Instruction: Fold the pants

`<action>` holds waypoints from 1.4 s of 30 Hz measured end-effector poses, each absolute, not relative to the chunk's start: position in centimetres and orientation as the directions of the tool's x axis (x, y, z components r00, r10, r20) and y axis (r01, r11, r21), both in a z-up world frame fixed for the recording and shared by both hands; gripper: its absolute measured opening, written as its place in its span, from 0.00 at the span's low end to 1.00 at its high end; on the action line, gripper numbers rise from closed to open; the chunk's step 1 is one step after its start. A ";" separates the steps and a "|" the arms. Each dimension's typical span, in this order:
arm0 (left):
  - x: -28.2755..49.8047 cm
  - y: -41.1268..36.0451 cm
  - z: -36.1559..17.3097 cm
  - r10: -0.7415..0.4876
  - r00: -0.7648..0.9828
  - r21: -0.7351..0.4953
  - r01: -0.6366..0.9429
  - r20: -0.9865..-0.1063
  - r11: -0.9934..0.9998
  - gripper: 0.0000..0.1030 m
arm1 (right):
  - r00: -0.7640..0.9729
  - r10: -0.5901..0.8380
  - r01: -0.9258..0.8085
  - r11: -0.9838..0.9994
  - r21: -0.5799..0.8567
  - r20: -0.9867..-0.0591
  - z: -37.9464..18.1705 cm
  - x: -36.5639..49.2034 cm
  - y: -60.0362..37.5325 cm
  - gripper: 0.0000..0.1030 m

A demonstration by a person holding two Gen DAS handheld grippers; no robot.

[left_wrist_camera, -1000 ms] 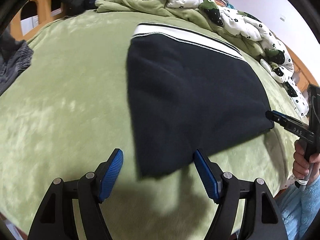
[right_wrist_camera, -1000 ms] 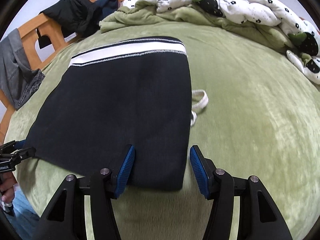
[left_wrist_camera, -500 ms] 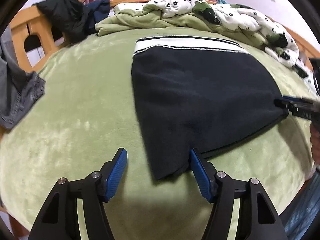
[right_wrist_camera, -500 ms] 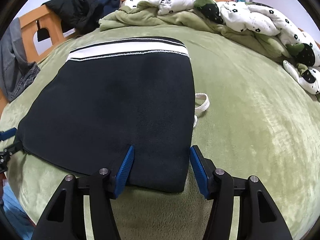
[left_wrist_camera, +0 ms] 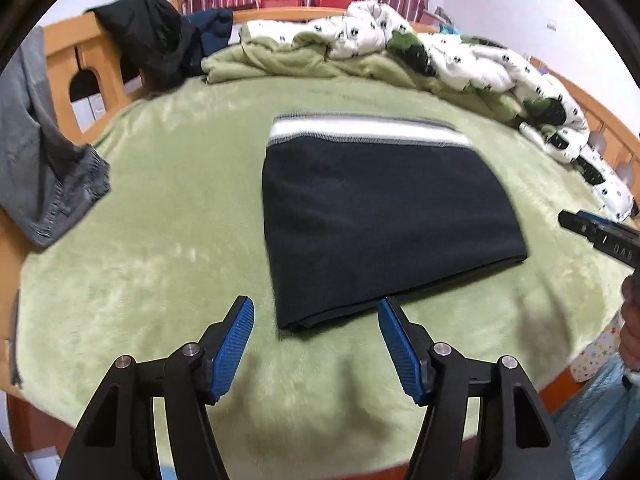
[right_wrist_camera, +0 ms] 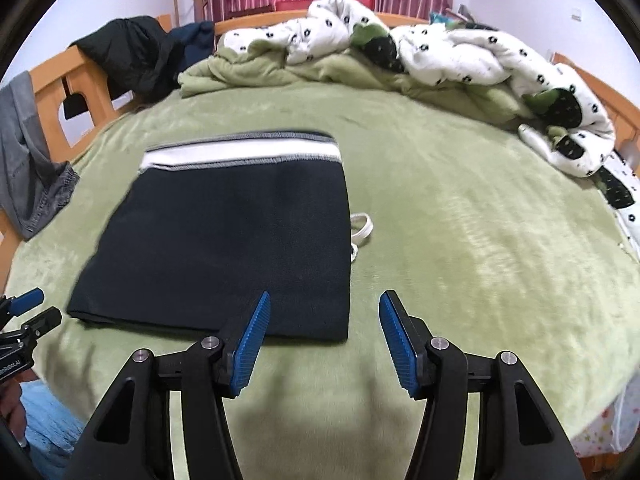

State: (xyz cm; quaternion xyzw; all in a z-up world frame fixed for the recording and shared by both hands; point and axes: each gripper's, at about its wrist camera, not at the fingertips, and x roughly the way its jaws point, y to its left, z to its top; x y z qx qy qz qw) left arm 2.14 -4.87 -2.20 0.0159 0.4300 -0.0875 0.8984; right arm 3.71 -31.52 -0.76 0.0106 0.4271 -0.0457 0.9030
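The black pants (left_wrist_camera: 380, 216) lie folded into a flat rectangle on the green bed cover, white striped waistband at the far end; they also show in the right wrist view (right_wrist_camera: 236, 244). A white drawstring (right_wrist_camera: 362, 230) sticks out at their right edge. My left gripper (left_wrist_camera: 314, 340) is open and empty, just short of the pants' near left corner. My right gripper (right_wrist_camera: 322, 336) is open and empty, just short of the near right corner. Each gripper shows at the edge of the other's view, the right one (left_wrist_camera: 592, 232) and the left one (right_wrist_camera: 28, 312).
The green plush bed cover (left_wrist_camera: 160, 240) spans the bed. A bunched white spotted duvet with green blanket (right_wrist_camera: 440, 60) lies at the back and right. Dark jackets (left_wrist_camera: 152, 44) and a grey garment (left_wrist_camera: 44, 176) hang on the wooden bed frame (left_wrist_camera: 68, 68) at the left.
Both grippers have pulled back and up from the pants' near edge. The pants now lie free between them, no longer between the fingers.
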 end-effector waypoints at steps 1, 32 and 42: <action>1.5 -4.9 -1.2 -0.139 0.622 -0.042 0.167 -0.771 0.985 0.63 | 0.639 -0.074 0.090 0.996 -0.021 -0.766 0.3 2.9 -31.1 0.54; -6.9 -5.7 3.7 -0.098 0.720 0.001 0.137 -0.687 0.991 0.75 | 0.724 -0.089 0.092 0.995 -0.031 -0.684 5.3 -8.2 -28.1 0.97; -7.0 -5.1 3.8 -0.102 0.717 -0.027 0.116 -0.690 0.993 0.75 | 0.731 -0.066 0.067 0.997 -0.025 -0.679 5.4 -8.6 -27.3 0.97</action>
